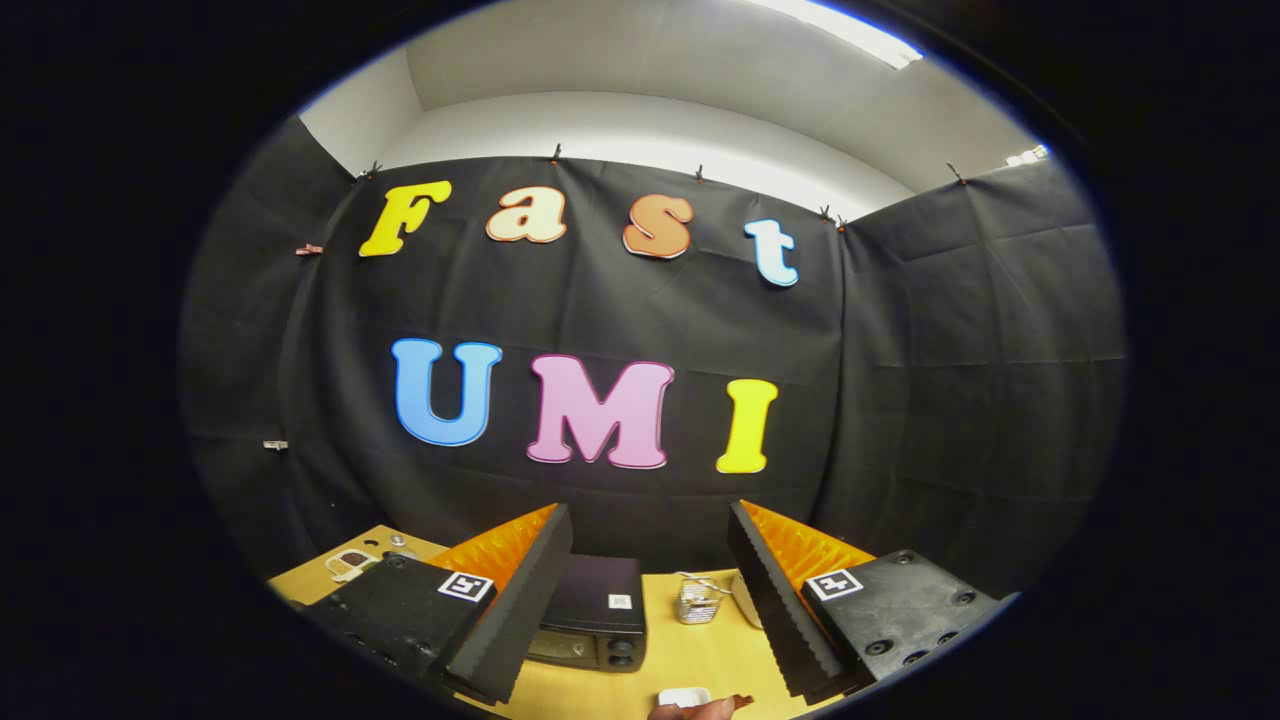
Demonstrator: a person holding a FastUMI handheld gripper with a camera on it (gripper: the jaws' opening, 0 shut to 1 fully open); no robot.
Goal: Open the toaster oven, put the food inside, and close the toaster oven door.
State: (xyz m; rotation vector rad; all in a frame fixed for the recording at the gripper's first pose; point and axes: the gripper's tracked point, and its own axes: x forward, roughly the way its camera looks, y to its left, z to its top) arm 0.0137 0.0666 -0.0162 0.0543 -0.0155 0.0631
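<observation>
Two fingers of the gripper (650,590) spread wide, nothing btwn them. Toaster oven (598,612) sits on the wood table (690,655) just ahead, nearer the left finger, door closed. Small metal rack (697,600) beyond, toward the right finger. Hand (700,710) w/ a white dish (684,696) low btwn the fingers.

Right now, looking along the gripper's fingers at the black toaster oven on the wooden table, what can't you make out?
- Black toaster oven: one finger covers part of its front, so the door's state is unclear.
- Food: a small white dish and a hand are cut off by the view's lower edge.
- Small metal item between the open gripper fingers: too small to identify.
</observation>
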